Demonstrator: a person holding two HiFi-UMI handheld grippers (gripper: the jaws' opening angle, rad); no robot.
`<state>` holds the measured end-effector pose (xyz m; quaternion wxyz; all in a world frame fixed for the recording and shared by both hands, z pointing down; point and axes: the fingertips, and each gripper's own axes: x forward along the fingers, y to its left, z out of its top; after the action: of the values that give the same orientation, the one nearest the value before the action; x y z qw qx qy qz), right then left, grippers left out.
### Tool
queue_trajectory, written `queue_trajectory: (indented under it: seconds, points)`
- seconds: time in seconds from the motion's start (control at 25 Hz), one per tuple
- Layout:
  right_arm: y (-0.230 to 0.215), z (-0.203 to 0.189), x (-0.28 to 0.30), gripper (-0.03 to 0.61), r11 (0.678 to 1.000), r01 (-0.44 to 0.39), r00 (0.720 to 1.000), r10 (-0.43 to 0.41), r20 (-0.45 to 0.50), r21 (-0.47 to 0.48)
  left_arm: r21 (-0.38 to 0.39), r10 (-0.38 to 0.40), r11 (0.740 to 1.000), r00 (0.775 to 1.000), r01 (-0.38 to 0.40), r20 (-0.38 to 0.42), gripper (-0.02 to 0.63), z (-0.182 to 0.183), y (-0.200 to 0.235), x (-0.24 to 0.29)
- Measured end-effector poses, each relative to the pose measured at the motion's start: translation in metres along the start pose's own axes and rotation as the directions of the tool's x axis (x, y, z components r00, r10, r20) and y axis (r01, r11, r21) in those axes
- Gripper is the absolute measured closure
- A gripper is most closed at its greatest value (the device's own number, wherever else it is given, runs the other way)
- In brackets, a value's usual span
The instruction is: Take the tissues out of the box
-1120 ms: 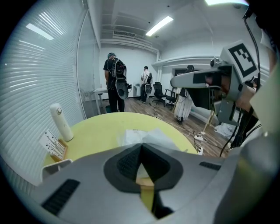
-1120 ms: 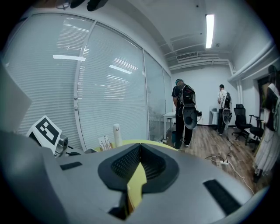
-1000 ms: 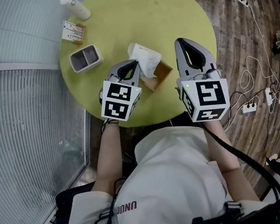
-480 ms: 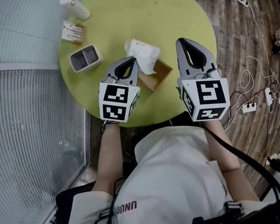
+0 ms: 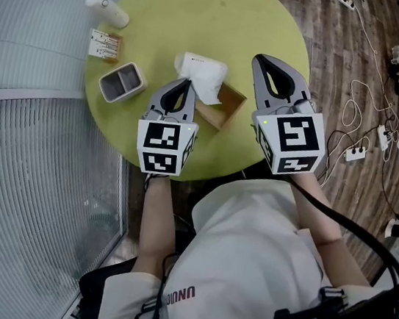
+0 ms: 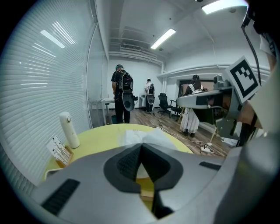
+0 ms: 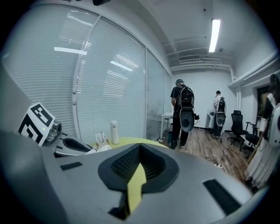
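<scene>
Plainly, the left gripper (image 5: 186,86) is clenched, and an edge of the tissue (image 5: 201,73) seems to be pinched at its tips, though the contact is largely masked by the jaws themselves. The tissue is bunched just ahead of that gripper, over the far-left corner of the open cardboard box (image 5: 225,111), with its long axis laid crosswise to the jaws. The right gripper (image 5: 265,61) is held shut on nothing, just right of the box, so the tissue is nearer the left one. All is set on a round yellow-green table (image 5: 207,7), with 1 grey tray (image 5: 122,82), 1 white bottle (image 5: 107,9) and 1 card stand (image 5: 104,44) at its left. A wooden floor (image 5: 341,57) strewn with cables is seen at right, a slatted glass wall (image 5: 36,56) at left.
</scene>
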<state>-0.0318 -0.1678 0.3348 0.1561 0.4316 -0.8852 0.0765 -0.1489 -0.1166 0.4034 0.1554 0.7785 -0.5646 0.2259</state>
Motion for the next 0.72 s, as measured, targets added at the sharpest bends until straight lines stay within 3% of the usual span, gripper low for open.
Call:
queue_trajectory:
  seconds: [0.72]
  points:
    - [0.0037, -0.0016, -0.0003, 0.561, 1.0, -0.01, 1.0, 0.01, -0.004, -0.013, 0.005, 0.002, 1.0, 1.0, -0.002, -0.004, 0.604, -0.003, -0.0002, -0.0005]
